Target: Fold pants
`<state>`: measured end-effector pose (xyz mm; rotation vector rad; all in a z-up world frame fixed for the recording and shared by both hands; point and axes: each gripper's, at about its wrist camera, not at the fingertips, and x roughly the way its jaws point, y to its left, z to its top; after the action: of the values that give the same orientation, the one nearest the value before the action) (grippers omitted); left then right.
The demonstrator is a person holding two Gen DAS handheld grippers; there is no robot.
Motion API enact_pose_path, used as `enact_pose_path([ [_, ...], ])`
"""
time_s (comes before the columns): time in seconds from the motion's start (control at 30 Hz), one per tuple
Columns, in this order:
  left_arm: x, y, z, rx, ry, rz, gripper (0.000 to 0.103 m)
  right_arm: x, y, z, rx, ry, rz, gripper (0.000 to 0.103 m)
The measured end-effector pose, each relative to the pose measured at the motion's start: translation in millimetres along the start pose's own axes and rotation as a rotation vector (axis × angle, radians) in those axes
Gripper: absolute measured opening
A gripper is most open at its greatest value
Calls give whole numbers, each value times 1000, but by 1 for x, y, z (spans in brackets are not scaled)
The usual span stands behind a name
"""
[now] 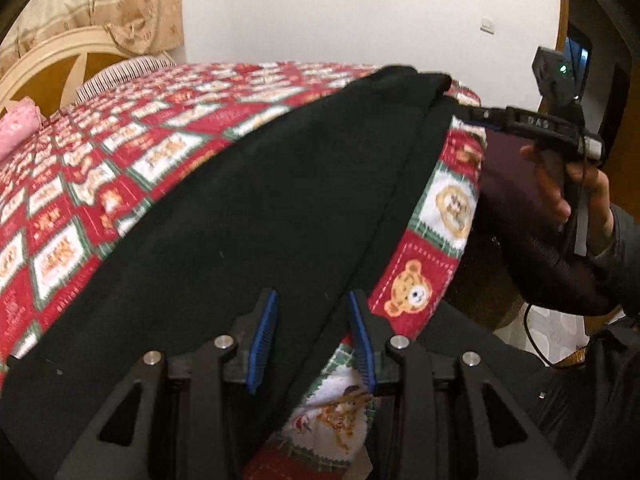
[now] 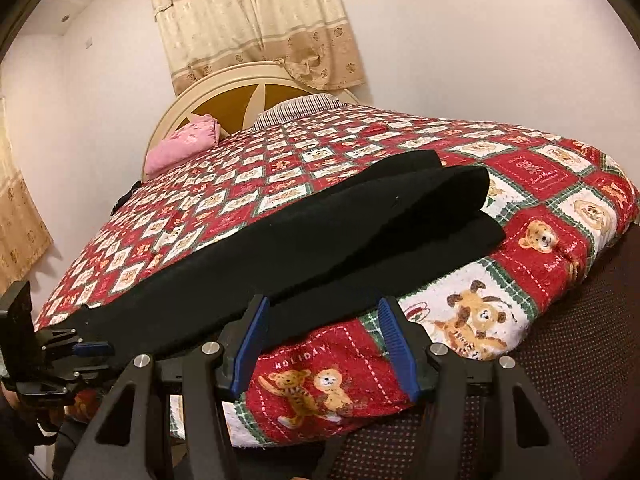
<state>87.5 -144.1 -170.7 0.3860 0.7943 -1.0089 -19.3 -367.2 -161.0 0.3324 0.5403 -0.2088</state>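
Observation:
Black pants [image 1: 280,200] lie stretched out along the near edge of a bed, on a red blanket [image 1: 416,276] printed with bears. In the right wrist view the pants [image 2: 320,240] show two stacked layers at their far right end. My left gripper [image 1: 313,340] hovers over the pants' near edge, jaws apart, with the cloth running loose under the gap. My right gripper [image 2: 325,344] stands open over the pants' edge and the blanket [image 2: 320,380], gripping nothing. A hand [image 1: 580,188] holds the right gripper [image 1: 484,116] at the pants' far end. The left gripper [image 2: 94,346] shows at the left edge.
A pink pillow [image 2: 184,140] and a striped pillow [image 2: 296,108] lie by the cream headboard [image 2: 240,96]. Beige curtains [image 2: 256,20] hang behind. The bed's dark dotted side [image 2: 560,360] drops away at the near right. A dark sleeve [image 1: 624,264] is at the right.

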Motion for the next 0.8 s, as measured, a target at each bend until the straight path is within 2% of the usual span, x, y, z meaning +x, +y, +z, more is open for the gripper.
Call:
enact_pose_path([
  [0.17,2,0,0,9,-4,31,38,1,-10,2,32,-4,11,58],
  [0.23,1,4,1,-13,-4,24,37,-3,-16,6,59,-19,14,58],
  [0.3,-1,11,2,-53,-7,9,28,-7,-22,13,85,-39,15,58],
  [0.33,-1,15,2,-72,-8,0,27,-8,-24,18,97,-46,15,58],
  [0.43,0,22,2,-126,-6,-38,27,-10,-35,36,158,-66,13,58],
  [0.53,1,21,2,-127,-10,-38,25,-3,-49,51,236,-57,-3,58],
  [0.6,3,20,3,-135,-8,-31,13,4,-62,58,312,-43,-7,58],
  [0.67,3,21,4,-143,-8,-29,7,13,-77,64,384,-22,-15,58],
  [0.73,2,22,5,-146,-18,-40,5,24,-83,71,403,2,-22,44],
  [0.77,1,22,6,-145,-21,-39,4,31,-84,76,394,24,-15,22],
  [0.8,-1,23,7,-147,-26,-42,4,37,-85,81,388,41,-16,11],
])
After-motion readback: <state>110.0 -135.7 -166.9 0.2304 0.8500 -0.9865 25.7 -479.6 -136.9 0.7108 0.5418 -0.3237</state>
